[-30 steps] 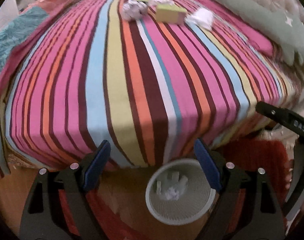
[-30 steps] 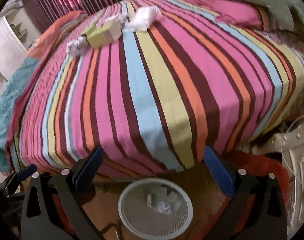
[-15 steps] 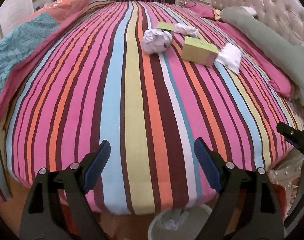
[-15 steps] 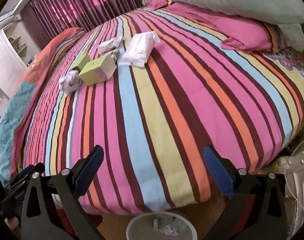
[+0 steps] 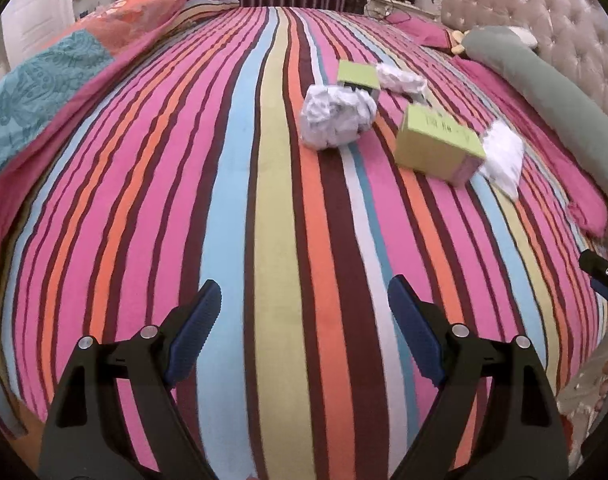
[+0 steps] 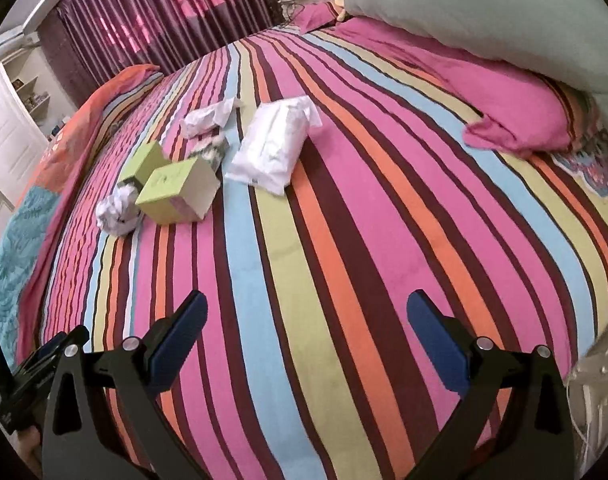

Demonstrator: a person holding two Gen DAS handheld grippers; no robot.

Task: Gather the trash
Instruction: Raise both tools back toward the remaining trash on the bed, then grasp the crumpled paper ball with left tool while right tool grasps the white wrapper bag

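Trash lies on the striped bed: a crumpled white paper ball, a green box, a smaller green box behind, a second crumpled paper and a white plastic packet. My left gripper is open and empty over the bed's near part, well short of the trash. My right gripper is open and empty, also short of it. The bin is out of view.
A grey-green bolster and pink pillow lie at the right by the tufted headboard. A teal and orange quilt lies along the left. Curtains and a nightstand stand behind.
Both grippers have risen from the white bin on the floor and moved forward over the bed. The bin has dropped out of view; the trash looks closer.
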